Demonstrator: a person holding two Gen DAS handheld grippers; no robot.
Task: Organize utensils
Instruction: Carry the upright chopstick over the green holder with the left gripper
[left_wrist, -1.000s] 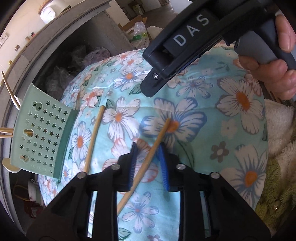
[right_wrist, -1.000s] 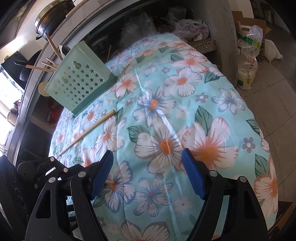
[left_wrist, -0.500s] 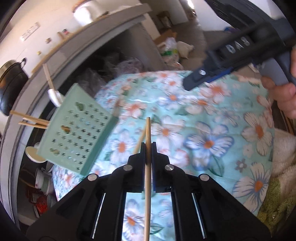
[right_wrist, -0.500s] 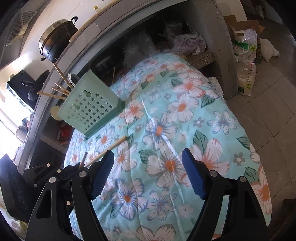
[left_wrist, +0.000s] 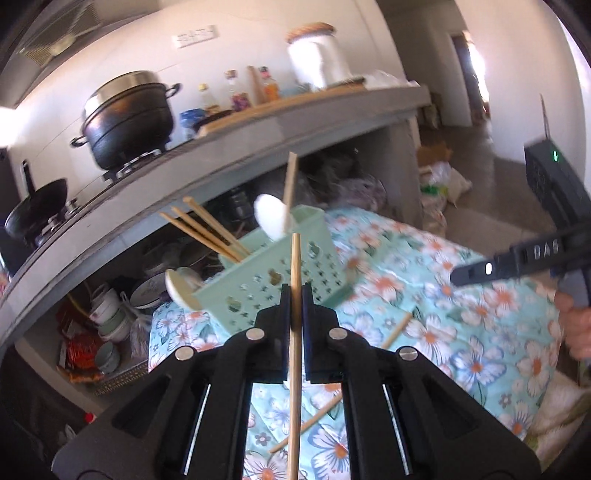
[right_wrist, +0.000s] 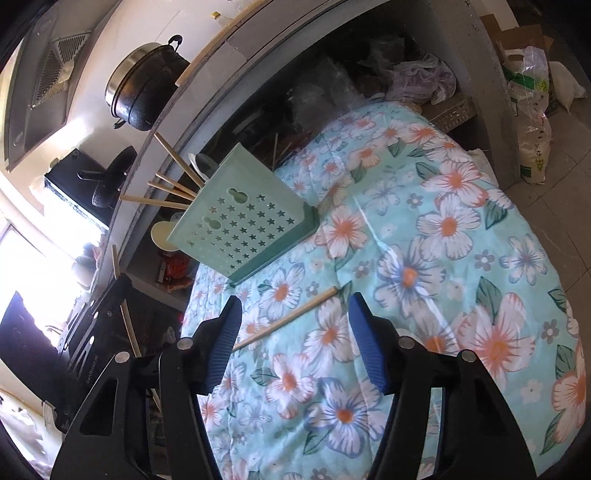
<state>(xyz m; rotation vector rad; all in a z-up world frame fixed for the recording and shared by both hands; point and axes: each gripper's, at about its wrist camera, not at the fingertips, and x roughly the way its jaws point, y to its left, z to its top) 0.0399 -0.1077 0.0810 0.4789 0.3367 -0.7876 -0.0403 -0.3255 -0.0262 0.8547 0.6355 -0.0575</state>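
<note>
In the left wrist view, a chopstick is clamped upright in the left hand-held gripper, before the green utensil holder. In the right wrist view, the right hand-held gripper has just been closing, nothing clamped; a second chopstick is seen lying on the floral cloth beneath it.

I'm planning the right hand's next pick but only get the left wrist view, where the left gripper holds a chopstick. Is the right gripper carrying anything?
Observer: No. The right gripper is open with nothing between its pads; its jaws have just been closing somewhat.
Operator: What's ahead of it?
Observer: One loose chopstick lies on the floral cloth, just beyond the fingertips and in line with the gap between them, untouched.
</note>
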